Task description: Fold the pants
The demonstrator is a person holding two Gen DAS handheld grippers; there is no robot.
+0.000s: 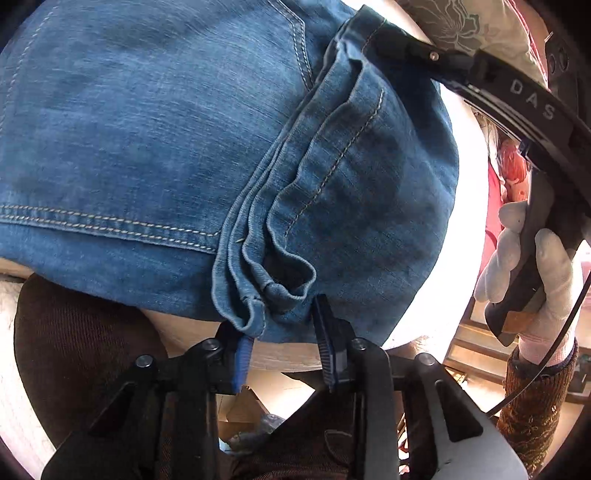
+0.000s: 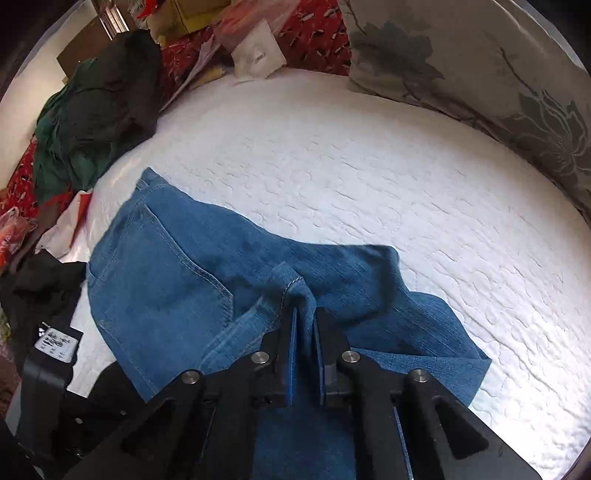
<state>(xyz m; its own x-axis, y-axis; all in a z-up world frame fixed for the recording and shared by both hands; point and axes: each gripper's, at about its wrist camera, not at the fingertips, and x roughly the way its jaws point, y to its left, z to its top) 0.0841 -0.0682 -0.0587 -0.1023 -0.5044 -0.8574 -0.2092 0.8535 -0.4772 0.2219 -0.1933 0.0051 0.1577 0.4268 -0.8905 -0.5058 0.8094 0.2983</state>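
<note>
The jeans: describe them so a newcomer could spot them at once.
On the white quilted bed, near its front-left edge, lie the jeans, with the right gripper pinching a fold. They are the only blue denim; the clothes pile beyond is green and black.

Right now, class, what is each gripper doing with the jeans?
Left gripper: partly open around the bunched hems of the jeans, not clamped.
Right gripper: shut on a fold of the jeans.

I am in a bedroom at home; a bed point(image 2: 369, 177) with a white quilted cover lies under me; a flowered pillow point(image 2: 480, 66) sits at its edge; heaps of clothes point(image 2: 92, 118) and a red patterned blanket point(image 2: 314, 33) crowd its side.
</note>
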